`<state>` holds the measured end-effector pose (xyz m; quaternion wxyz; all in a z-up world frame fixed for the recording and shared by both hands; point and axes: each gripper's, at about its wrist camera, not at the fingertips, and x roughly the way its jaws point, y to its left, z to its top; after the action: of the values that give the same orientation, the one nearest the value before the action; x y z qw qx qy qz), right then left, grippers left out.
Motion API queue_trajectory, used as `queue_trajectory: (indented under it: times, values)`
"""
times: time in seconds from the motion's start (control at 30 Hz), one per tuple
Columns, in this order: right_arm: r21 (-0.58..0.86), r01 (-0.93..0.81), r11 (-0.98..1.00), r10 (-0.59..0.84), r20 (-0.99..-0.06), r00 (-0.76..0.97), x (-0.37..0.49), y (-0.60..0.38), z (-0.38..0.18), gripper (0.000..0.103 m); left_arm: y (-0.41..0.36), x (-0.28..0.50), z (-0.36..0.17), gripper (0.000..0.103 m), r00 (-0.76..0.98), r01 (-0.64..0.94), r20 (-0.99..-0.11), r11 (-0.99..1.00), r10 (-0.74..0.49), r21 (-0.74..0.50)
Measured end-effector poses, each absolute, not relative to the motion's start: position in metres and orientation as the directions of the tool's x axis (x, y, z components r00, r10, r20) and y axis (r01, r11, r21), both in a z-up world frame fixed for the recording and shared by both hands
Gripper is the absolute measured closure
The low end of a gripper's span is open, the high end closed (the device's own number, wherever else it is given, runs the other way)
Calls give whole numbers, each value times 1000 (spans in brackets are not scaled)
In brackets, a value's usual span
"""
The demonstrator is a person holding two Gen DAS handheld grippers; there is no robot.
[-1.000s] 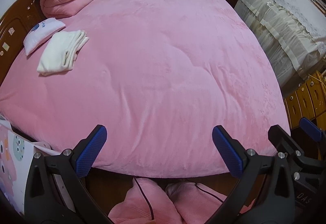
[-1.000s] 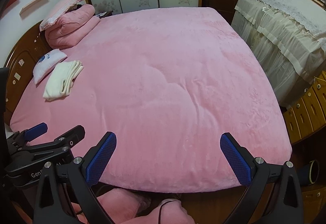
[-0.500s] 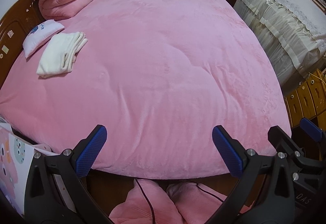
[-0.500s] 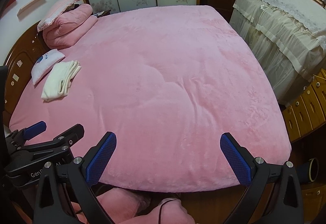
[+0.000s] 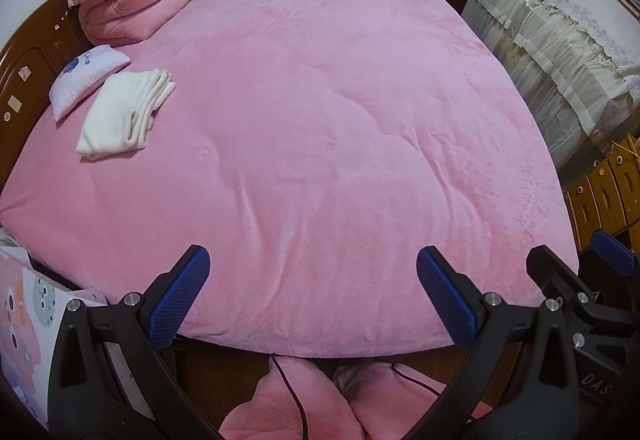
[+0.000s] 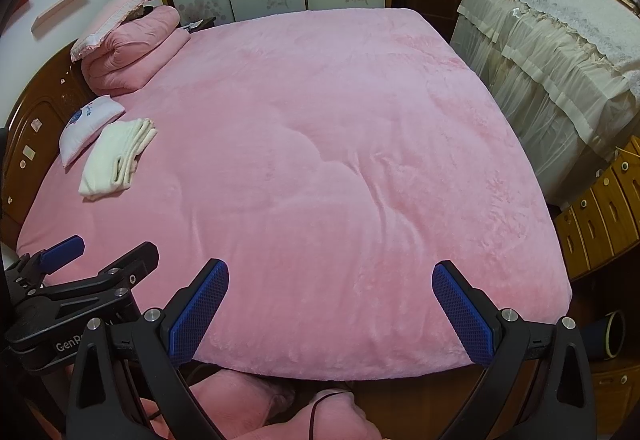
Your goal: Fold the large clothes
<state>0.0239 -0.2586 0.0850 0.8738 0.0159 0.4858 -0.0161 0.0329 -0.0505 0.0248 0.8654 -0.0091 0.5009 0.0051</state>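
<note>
A plush pink fleece blanket [image 5: 320, 128] covers the wide bed before you, smooth but for faint creases. At ten o'clock a rolled pink quilt [image 5: 136, 8] rests against the dark wooden headboard [image 5: 24, 64], a small white printed pillow [image 5: 86, 74] just below it. Touching that pillow, a folded cream-white garment [image 5: 124, 112] lies flat on the blanket at nine o'clock. Your left gripper [image 5: 308, 296] and right gripper [image 6: 332, 312] hover at six o'clock over the near edge, blue-padded fingers [image 6: 200, 312] spread wide, holding nothing.
</note>
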Motion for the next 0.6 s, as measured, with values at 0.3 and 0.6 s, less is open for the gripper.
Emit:
queue_trajectory:
  times: [0.3, 0.6]
  values:
    - [14, 42, 999, -9, -854, 519, 29, -263, 83, 0, -53, 36, 25, 1, 500, -22, -866, 1000, 17, 7]
    - [16, 39, 999, -6, -859, 512, 32, -267, 83, 0, -55, 37, 25, 1, 497, -25, -867, 1000, 24, 13]
